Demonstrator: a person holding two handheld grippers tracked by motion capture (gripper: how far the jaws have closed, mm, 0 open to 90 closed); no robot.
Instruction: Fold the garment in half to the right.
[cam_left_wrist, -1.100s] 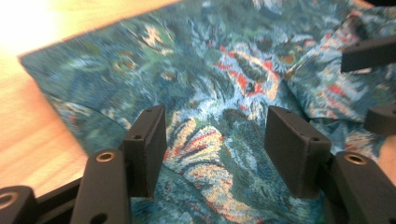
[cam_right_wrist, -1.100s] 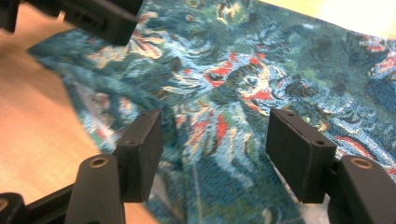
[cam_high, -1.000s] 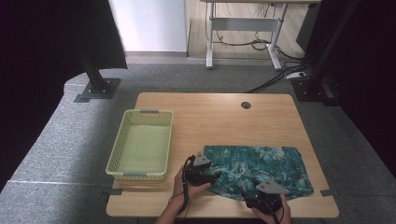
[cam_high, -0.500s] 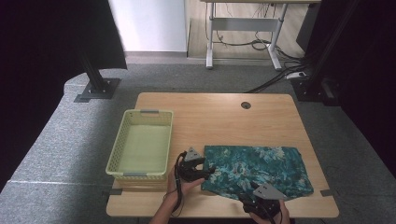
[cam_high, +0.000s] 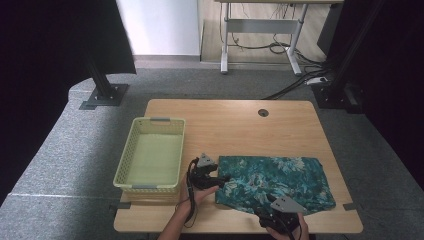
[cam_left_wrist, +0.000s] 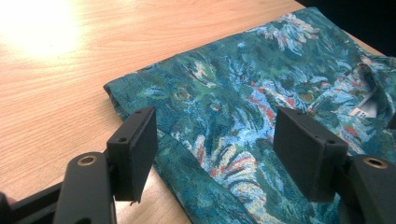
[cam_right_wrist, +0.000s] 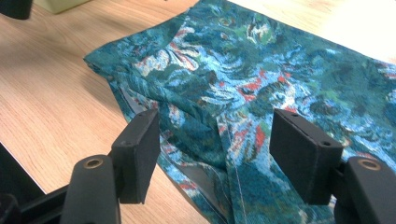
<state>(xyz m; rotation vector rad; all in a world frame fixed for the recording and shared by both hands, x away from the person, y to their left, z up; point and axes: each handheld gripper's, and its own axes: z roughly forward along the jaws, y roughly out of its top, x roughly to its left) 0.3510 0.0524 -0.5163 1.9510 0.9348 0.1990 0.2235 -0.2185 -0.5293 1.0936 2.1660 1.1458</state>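
1. Folded teal floral cloth (cam_high: 274, 184) lies flat on the table (cam_high: 235, 125), near-right part; long axis runs left–right, parallel to the near edge.
2. Left gripper (cam_high: 220, 179) at the cloth's left end: jaws wide, just been opening, pads clear of the fabric.
3. Right gripper (cam_high: 270, 216) at the near edge: jaws wide, nothing gripped.
4. Basket (cam_high: 131, 170) stands left of the cloth.

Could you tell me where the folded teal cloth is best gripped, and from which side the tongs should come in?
Probably its near edge. The folded cloth lies flat on the table, so only its layered edges offer any thickness. Slide the left tongs in low at the left corner and the right tongs, already open over the near hem, from the person's side.
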